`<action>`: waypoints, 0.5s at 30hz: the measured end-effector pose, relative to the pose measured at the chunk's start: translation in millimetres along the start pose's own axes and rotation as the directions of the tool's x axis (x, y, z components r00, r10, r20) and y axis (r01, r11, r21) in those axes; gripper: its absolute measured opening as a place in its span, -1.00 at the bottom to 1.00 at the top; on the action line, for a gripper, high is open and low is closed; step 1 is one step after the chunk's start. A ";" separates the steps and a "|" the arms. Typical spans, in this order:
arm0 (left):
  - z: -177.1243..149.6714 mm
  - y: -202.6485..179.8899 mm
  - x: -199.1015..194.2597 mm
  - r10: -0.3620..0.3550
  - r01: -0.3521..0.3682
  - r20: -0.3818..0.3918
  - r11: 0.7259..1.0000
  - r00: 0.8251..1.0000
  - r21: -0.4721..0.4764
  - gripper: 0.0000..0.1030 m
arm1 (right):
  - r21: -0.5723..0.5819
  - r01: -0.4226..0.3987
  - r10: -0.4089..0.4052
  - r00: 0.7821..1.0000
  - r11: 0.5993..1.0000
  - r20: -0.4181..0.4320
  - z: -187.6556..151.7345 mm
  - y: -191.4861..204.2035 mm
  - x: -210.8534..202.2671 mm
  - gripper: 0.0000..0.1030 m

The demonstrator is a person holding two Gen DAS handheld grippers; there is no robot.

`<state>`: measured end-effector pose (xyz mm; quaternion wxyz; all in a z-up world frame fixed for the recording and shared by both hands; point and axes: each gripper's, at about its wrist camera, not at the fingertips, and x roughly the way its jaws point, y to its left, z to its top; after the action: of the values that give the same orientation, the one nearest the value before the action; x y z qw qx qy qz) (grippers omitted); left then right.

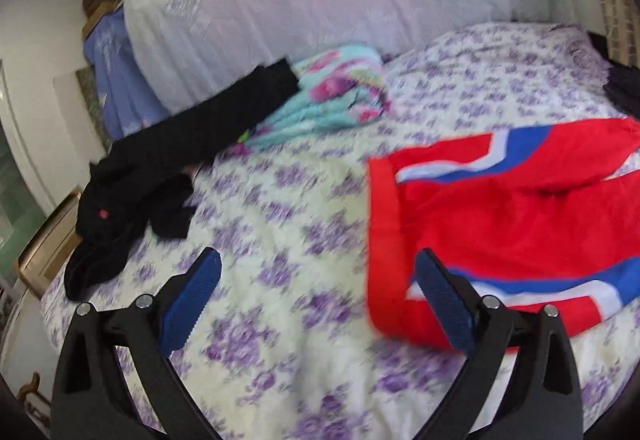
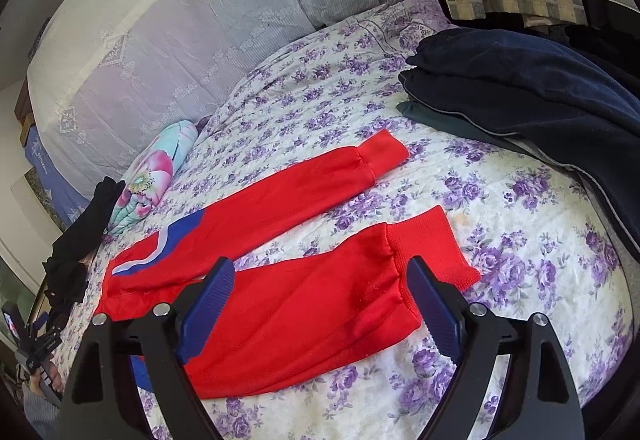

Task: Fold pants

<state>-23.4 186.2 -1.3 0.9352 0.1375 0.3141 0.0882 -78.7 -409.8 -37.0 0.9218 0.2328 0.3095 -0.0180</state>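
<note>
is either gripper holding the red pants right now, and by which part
Nothing is held. The left gripper and the right gripper are open above the red pants, spread on the bed.

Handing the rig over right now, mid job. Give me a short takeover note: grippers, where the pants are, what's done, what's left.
Left gripper: open, empty, above the bedspread beside the waistband end.
Right gripper: open, empty, over the near leg, close to its cuff.
Red pants: flat on the bed, legs spread apart, cuffs pointing away from the waist.
Done: pants laid out. No fold visible.
Left: bring one leg onto the other, then fold lengthwise.
</note>
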 end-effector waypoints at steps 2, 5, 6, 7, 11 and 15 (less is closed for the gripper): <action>-18.1 16.2 13.6 -0.078 0.066 -0.119 0.993 0.990 -0.101 0.82 | -0.004 0.003 -0.003 1.000 1.000 -0.007 -1.1 0.0 1.5 0.71; -40.3 23.2 15.0 -0.314 0.259 -0.153 0.918 0.937 -0.299 0.81 | -0.004 0.000 0.000 1.000 1.000 -0.017 -3.1 0.6 3.9 0.71; -44.1 19.2 16.2 -0.375 0.308 -0.152 0.888 0.914 -0.340 0.81 | -0.007 -0.002 0.002 1.000 1.000 -0.019 -3.1 1.6 4.3 0.71; -46.8 13.6 18.8 -0.427 0.350 -0.146 0.859 0.892 -0.373 0.81 | -0.011 -0.003 0.003 1.000 1.000 -0.019 -3.3 2.7 4.2 0.71; -46.1 -1.2 43.5 -0.564 0.450 -0.126 0.757 0.816 -0.474 0.81 | -0.019 -0.015 0.015 1.000 1.000 -0.016 -5.0 6.8 -0.6 0.71; -40.7 -16.9 67.7 -0.721 0.544 -0.078 0.584 0.688 -0.602 0.81 | -0.004 0.001 -0.001 1.000 1.000 -0.010 -6.1 1.3 -5.6 0.73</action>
<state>6.2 195.4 -75.9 0.8390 -0.2673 0.4492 -0.1513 -86.4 -406.6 -37.4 0.9208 0.2308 0.3141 -0.0164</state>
